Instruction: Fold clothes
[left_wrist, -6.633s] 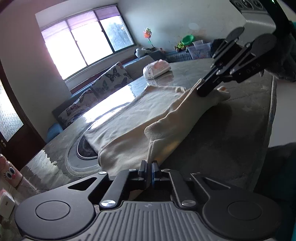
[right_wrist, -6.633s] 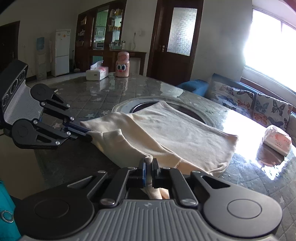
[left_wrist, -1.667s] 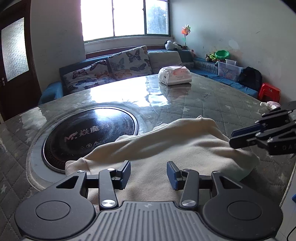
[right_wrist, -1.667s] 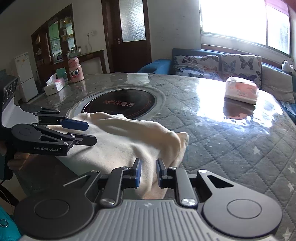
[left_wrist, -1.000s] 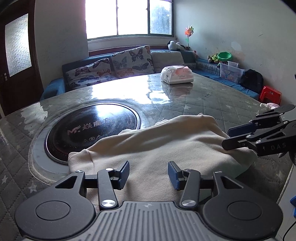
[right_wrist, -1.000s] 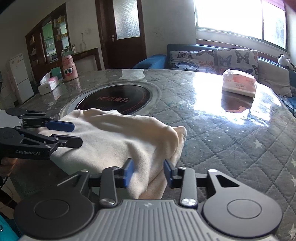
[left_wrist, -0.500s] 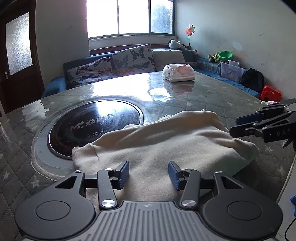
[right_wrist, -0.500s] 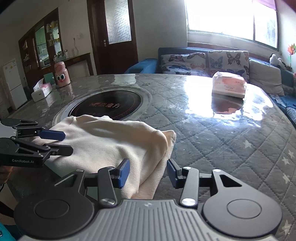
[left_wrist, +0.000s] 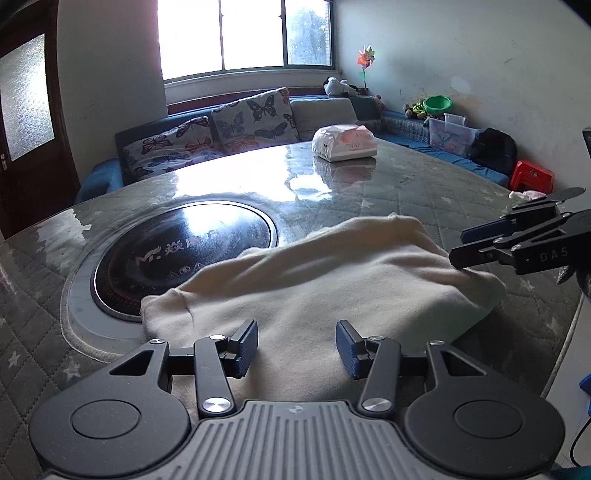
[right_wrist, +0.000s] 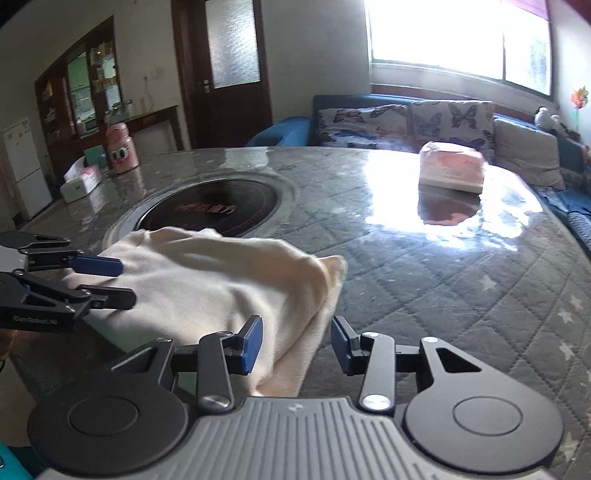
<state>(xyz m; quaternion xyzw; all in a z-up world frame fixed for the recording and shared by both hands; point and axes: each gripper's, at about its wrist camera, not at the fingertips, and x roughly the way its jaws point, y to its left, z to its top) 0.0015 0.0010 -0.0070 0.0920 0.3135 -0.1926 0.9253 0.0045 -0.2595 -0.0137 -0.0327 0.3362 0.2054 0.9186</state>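
A cream garment (left_wrist: 325, 280) is seen folded in a loose bundle at the near edge of the desk (left_wrist: 424, 199), partly overlapping the round inset cooktop (left_wrist: 184, 243). The left claw (left_wrist: 295, 347) is spread wide, nothing gripped. The right claw (right_wrist: 295, 343) is likewise wide, over the bundle's right end. A tissue pack (right_wrist: 452, 171) is set well apart.

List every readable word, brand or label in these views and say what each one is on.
"DAS" on the right hand-held gripper.
"GenRobot.AI", blurred, on the left hand-held gripper.
"M" logo plus Chinese characters, too blurred to read, on the black cooktop.
Print on the tissue pack: too small to read.
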